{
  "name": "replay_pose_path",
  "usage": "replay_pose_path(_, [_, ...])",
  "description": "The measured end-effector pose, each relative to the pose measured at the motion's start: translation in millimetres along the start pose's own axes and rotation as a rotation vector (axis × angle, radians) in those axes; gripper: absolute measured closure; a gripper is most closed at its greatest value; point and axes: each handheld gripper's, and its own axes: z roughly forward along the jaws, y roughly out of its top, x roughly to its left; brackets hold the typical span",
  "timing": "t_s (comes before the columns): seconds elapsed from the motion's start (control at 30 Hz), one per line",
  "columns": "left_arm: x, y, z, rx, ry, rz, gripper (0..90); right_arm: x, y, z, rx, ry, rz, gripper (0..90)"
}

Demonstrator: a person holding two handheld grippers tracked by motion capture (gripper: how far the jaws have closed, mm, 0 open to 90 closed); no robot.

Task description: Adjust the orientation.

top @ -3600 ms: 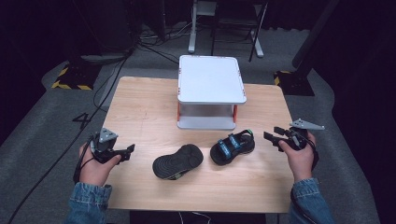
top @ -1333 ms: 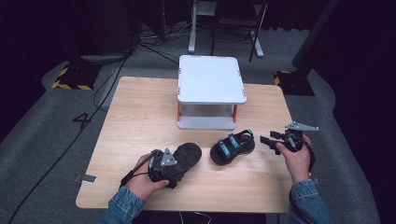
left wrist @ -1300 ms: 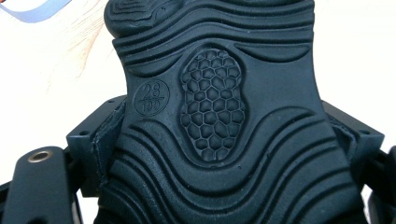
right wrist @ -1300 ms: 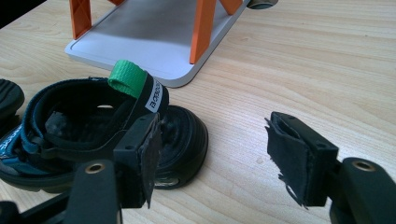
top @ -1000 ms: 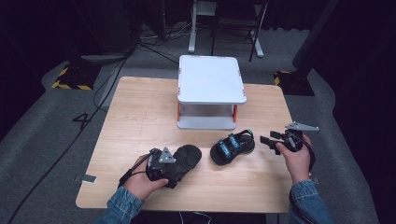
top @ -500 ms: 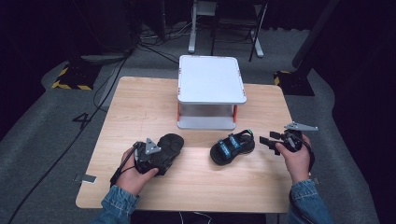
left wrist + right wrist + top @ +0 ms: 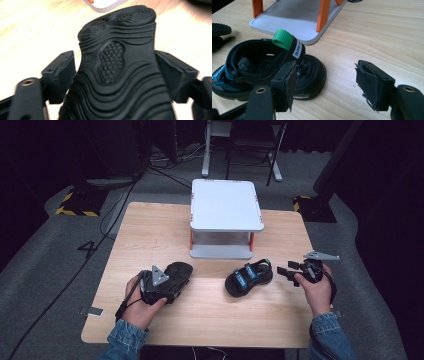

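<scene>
A black sandal [image 7: 176, 275] lies sole up at the table's front left, and my left gripper [image 7: 159, 285] is shut on it. The ridged sole [image 7: 117, 67] sits squeezed between the two jaws in the left gripper view. A second sandal [image 7: 248, 278] with blue straps and a green heel loop [image 7: 283, 38] stands upright near the middle. My right gripper [image 7: 286, 271] is open just to the right of its heel, with nothing between its pads [image 7: 372, 82]. In the right gripper view the sandal [image 7: 269, 67] lies just beyond the left jaw.
A white two-level stand [image 7: 225, 205] with orange legs [image 7: 323, 15] stands at the back middle of the wooden table [image 7: 150, 230]. Cables and a chair base lie on the dark floor beyond the table.
My left gripper reached in from the left edge, shut on the sole-up sandal, and has carried it leftward and slightly back. The right gripper has barely moved.
</scene>
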Motion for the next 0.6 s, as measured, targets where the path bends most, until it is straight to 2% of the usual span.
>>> replay_pose_path(0.13, [8.2,-0.5,-3.9,0.008,-0.024,-0.081,22.6,0.9,0.0,0.0,0.003,0.003,0.003,34.0])
replay_pose_path(0.17, [10.7,-1.0,-5.0,-0.003,-0.024,-0.099,23.4,0.7,0.0,0.3,0.002,0.004,-0.002,33.9])
replay_pose_path(0.27, [20.8,-3.3,-9.2,0.002,-0.005,-0.151,25.0,0.8,-0.2,0.8,0.002,0.005,-0.004,33.9])
replay_pose_path(0.33, [29.3,-7.0,-10.4,-0.012,-0.006,-0.191,24.9,0.9,-0.2,1.0,0.003,0.006,-0.005,33.8])
replay_pose_path(0.37, [29.3,-7.0,-10.4,-0.012,-0.006,-0.191,25.0,0.9,-0.2,1.0,0.003,0.006,-0.005,33.8])
replay_pose_path(0.4, [35.5,-9.2,-13.0,-0.011,-0.003,-0.227,25.0,1.2,-0.3,1.4,0.006,0.004,-0.002,33.7])
replay_pose_path(0.43, [37.7,-9.9,-14.4,-0.006,0.0,-0.243,25.0,1.5,-0.4,1.6,0.008,0.006,-0.001,33.7])
replay_pose_path(0.5, [42.8,-11.3,-16.8,-0.005,0.013,-0.262,25.1,1.7,-0.5,2.2,0.008,0.009,-0.005,33.6])
replay_pose_path(0.53, [45.5,-12.1,-19.6,-0.026,0.02,-0.261,27.3,1.5,-0.5,2.6,0.005,0.01,-0.011,33.6])
replay_pose_path(0.57, [48.2,-12.4,-23.9,-0.046,0.04,-0.258,36.2,1.4,-0.5,2.7,0.005,0.01,-0.011,33.5])
replay_pose_path(0.6, [50.6,-12.4,-27.9,-0.052,0.082,-0.248,43.3,1.4,-0.6,2.8,0.006,0.01,-0.012,33.5])
